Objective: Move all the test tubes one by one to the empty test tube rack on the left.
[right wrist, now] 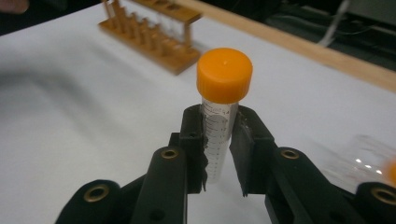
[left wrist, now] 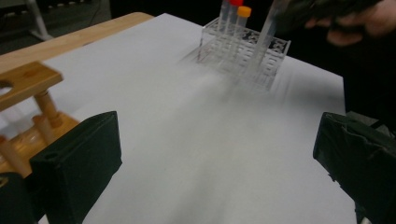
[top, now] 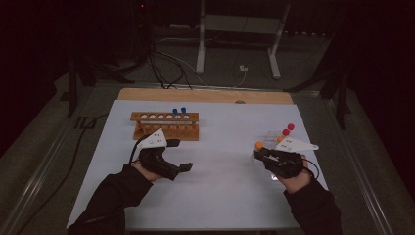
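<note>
I have the right gripper (right wrist: pixel 219 140) clamped on an orange-capped tube (right wrist: pixel 219 116), lifted beside the clear rack (left wrist: pixel 243 49). Left gripper (left wrist: pixel 215 158) hangs wide open. Next, I'd say, carry the tube upright to the wooden rack (top: pixel 165 125).

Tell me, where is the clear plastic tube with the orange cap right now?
The orange-capped clear plastic tube is clamped upright in the right claw, at the white table's right side, just in front of the clear plastic rack.
</note>
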Motion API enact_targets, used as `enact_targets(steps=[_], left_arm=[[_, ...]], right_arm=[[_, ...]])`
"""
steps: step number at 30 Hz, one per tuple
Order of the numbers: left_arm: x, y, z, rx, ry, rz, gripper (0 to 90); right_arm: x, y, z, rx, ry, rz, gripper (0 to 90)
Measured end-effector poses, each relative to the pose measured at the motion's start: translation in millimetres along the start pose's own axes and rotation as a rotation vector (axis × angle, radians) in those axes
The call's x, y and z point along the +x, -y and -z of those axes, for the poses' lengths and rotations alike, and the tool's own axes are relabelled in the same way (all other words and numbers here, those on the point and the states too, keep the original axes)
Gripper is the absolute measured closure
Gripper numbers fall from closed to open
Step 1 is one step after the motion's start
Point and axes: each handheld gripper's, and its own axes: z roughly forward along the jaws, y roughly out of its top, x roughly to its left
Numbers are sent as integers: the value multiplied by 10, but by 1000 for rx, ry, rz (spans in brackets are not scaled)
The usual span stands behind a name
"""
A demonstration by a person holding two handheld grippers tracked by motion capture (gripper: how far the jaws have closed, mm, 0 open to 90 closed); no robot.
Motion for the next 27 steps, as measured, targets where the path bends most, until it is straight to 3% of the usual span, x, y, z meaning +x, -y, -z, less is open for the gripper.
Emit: enact_targets(steps=[12,21,27], left_arm=[[-114,-221,-186,11,72,-45,23],[-197,-329,-320,10,121,-65,24],[-262,-371,-437,0,149,-77,109]], right_arm=[[316,-9,-343,47,-99,53,750],[476,-23,-438,57,-148,78,751],[527,-17,-471,61,-166,82,750]])
